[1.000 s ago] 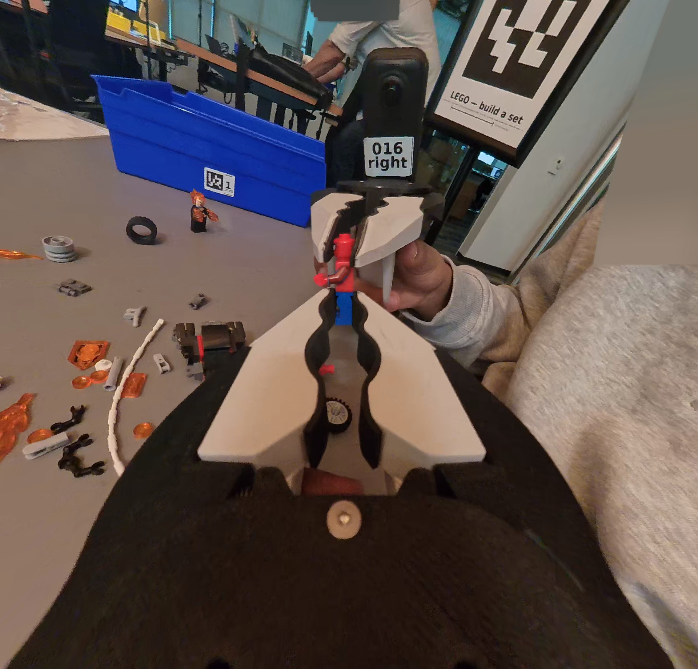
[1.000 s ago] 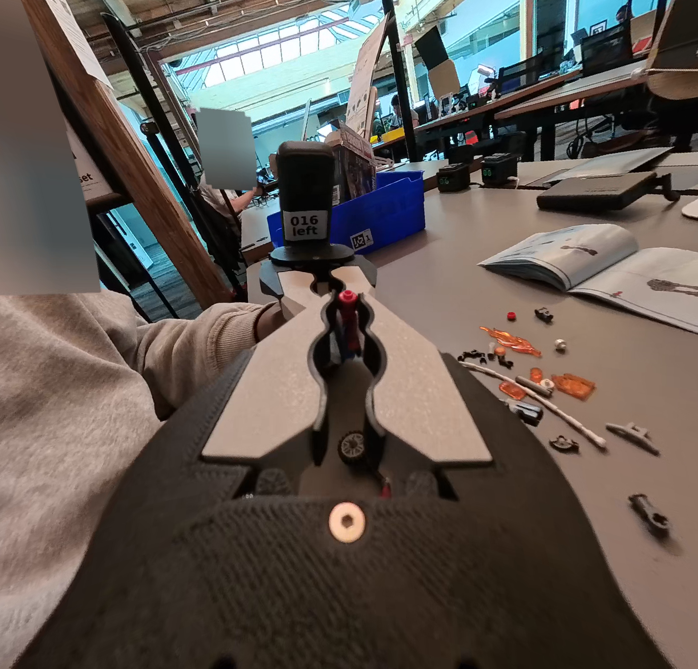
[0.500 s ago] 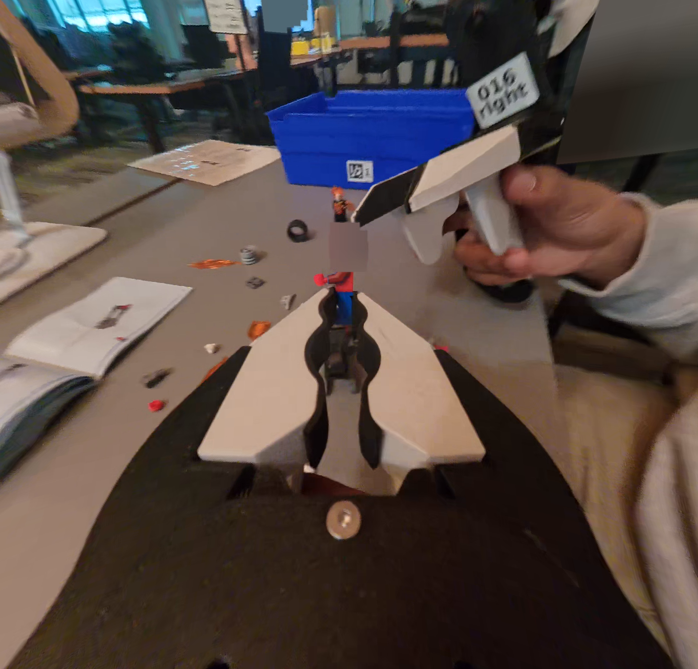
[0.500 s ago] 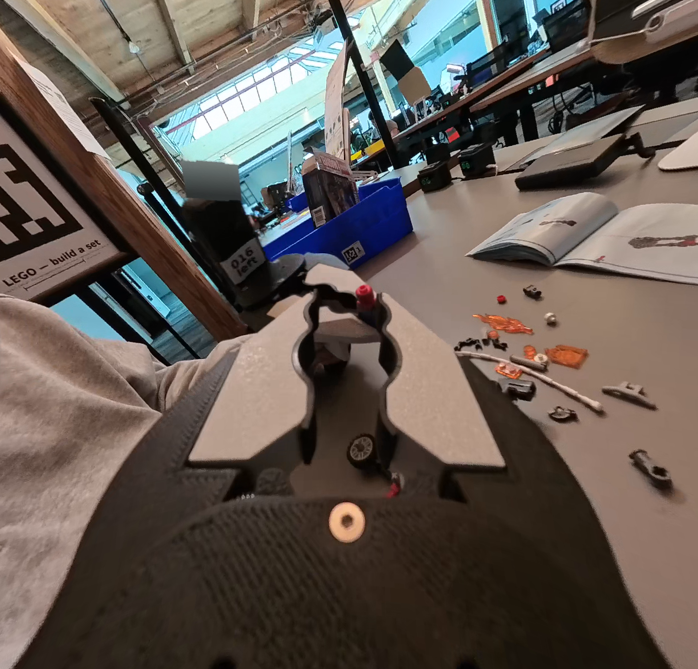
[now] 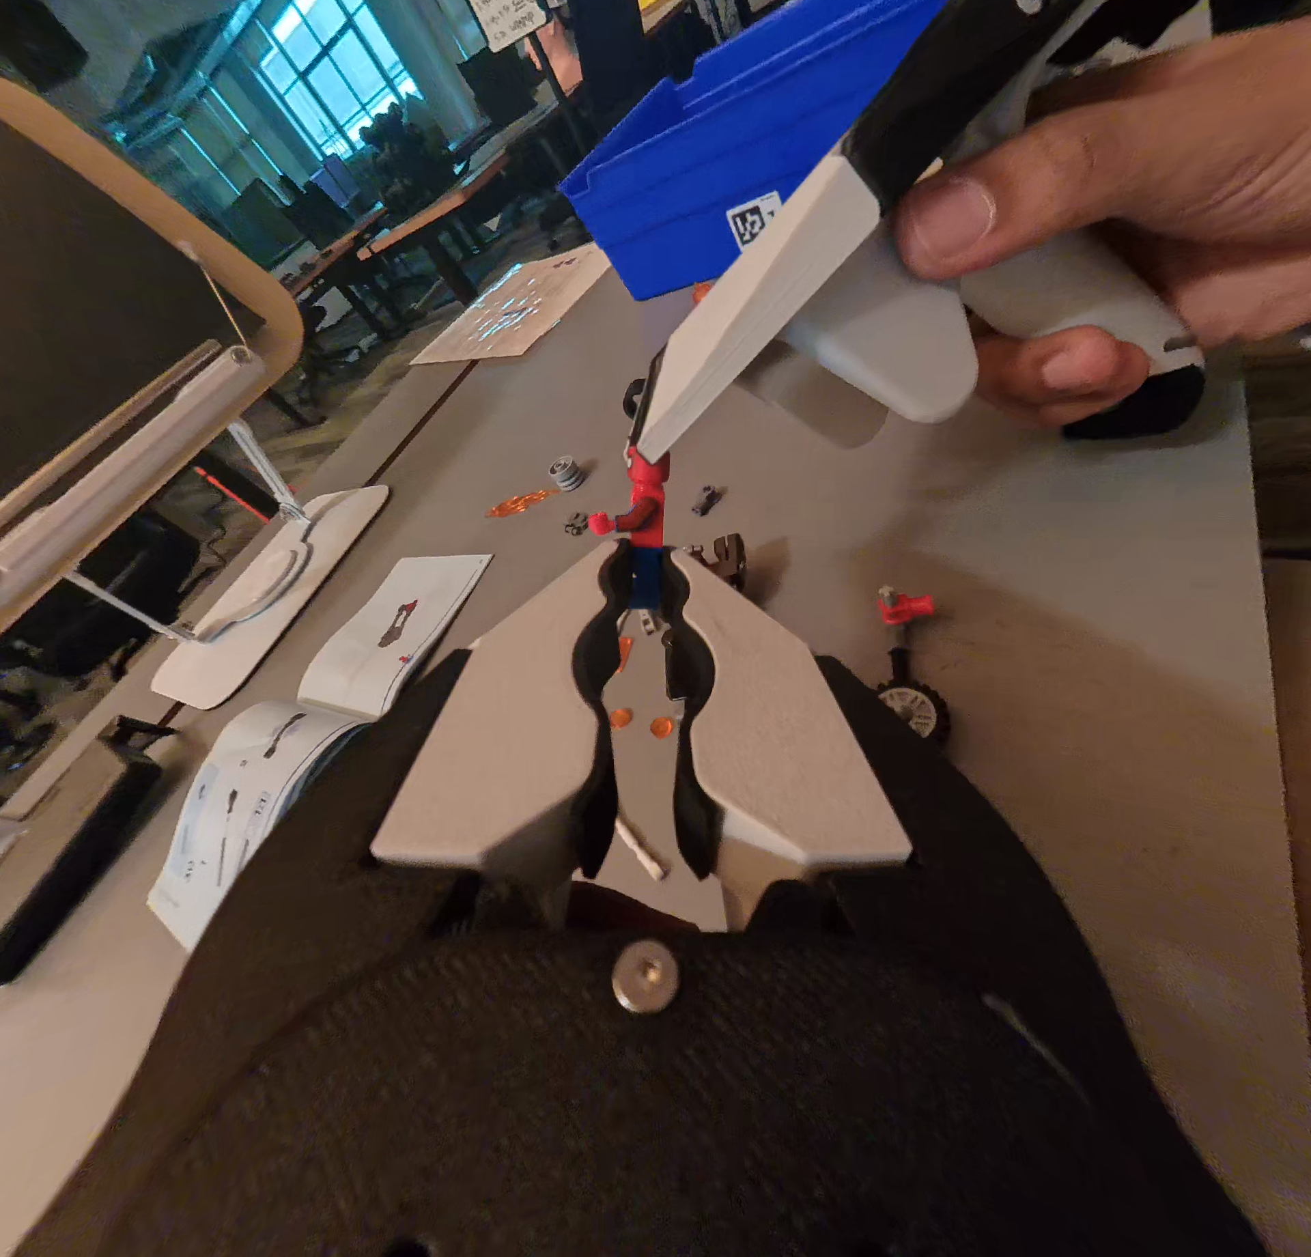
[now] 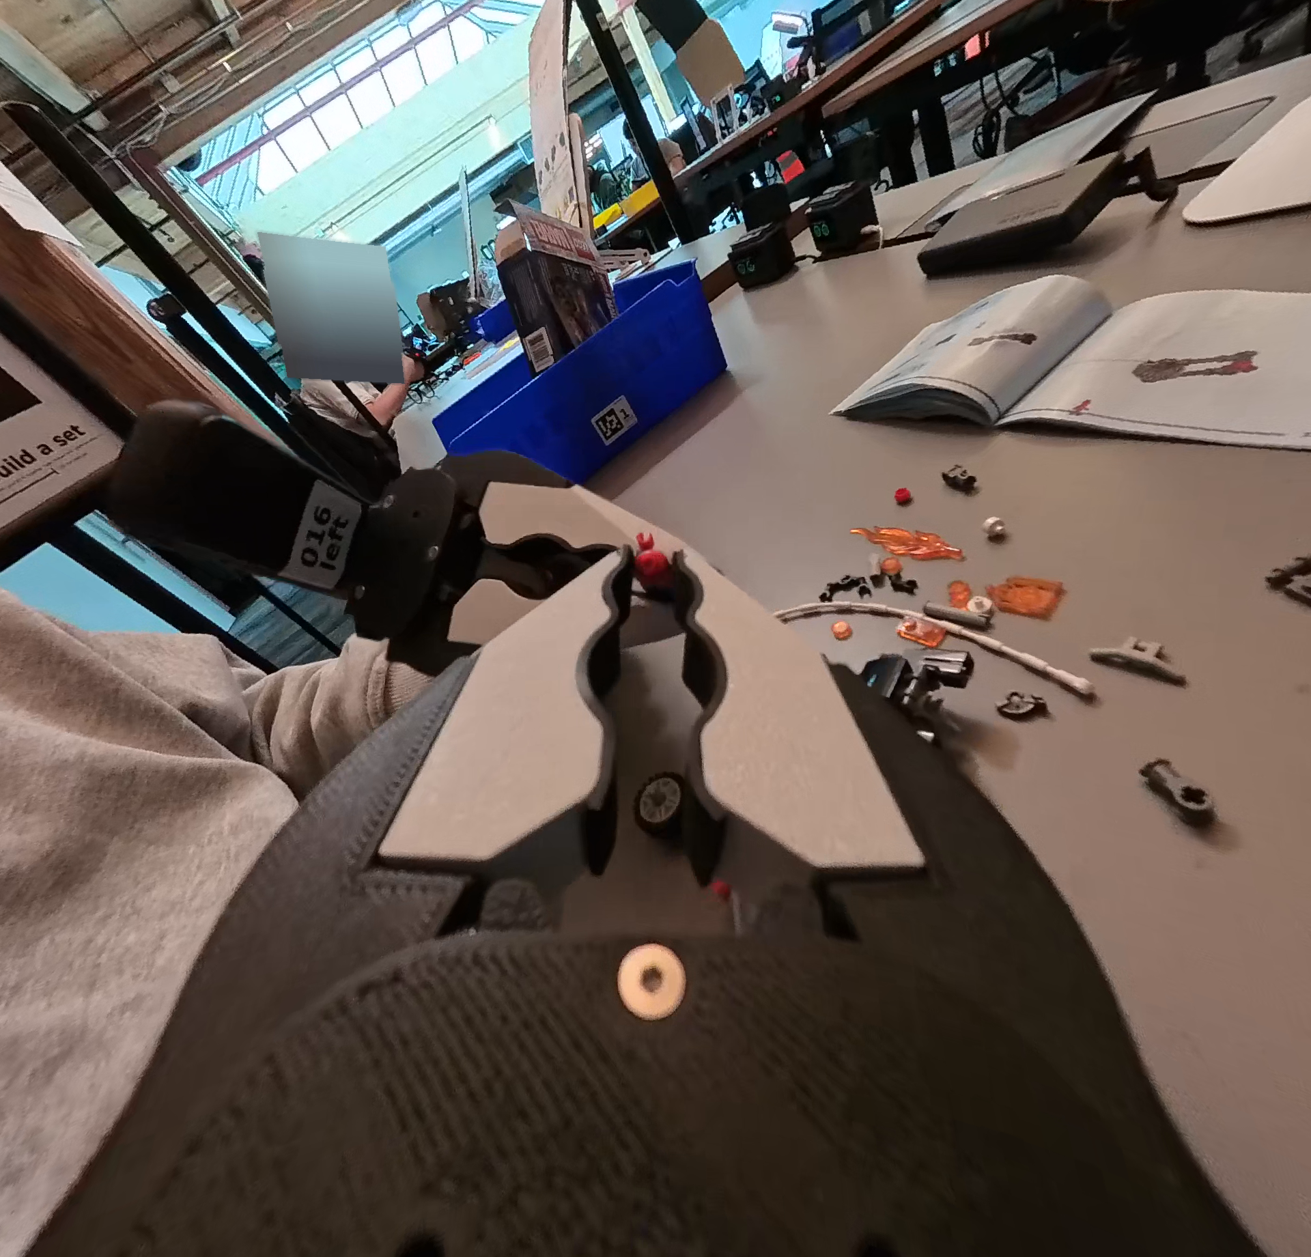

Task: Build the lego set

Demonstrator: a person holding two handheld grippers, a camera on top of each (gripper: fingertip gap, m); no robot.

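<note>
Here the grey table (image 6: 1064, 1010) takes most of both views, with a blue bin (image 6: 624, 364) at its far side and an open instruction booklet (image 6: 1064, 364) to the right of the bin. Nearer, in the right wrist view, many loose pieces lie apart on the table: orange transparent parts (image 6: 908, 540), a long white flexible piece (image 6: 922, 620) and a small wheel (image 6: 660, 801). The left gripper (image 5: 644, 570) is clenched on the blue legs of the red minifigure (image 5: 647, 513), which stands upright above the table, out past the fingertips. The right gripper (image 6: 651, 570) comes from the upper right in the left wrist view, and its tips grasp the figure's red head, as far as the views let me see.
</note>
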